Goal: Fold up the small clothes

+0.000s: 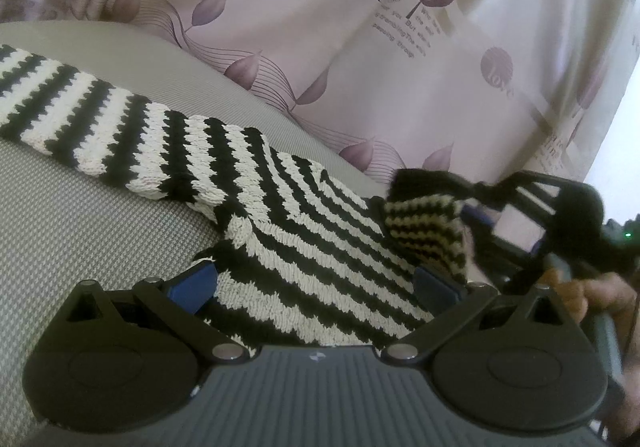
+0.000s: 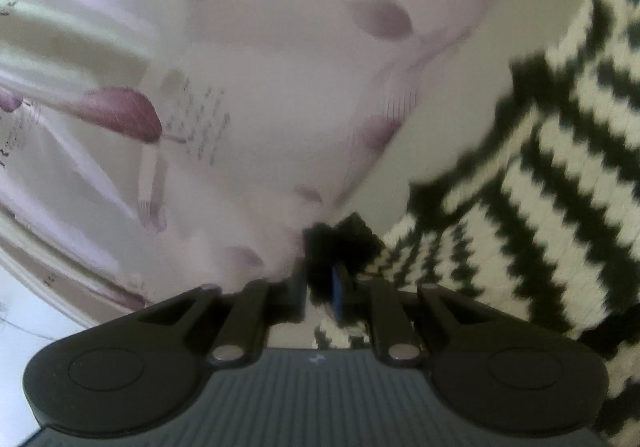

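Striped knit sweater (image 1: 304,247) spread on the grey cushion (image 1: 80,231), 1 corner lifted.

The sweater lies across the grey cushion, its sleeve stretching away toward the far left edge, with the leaf-print curtain (image 1: 360,67) hanging just behind the cushion. The left gripper (image 1: 316,283) hovers low over the sweater's body with its 2 blue-padded fingers (image 1: 196,283) spread wide, the knit lying between them but not pinched. At the side of the cushion nearest the curtain, the right gripper (image 2: 320,287) has its 2 fingers nearly closed on the sweater's black edge, holding that corner raised off the cushion so the fabric folds upward.
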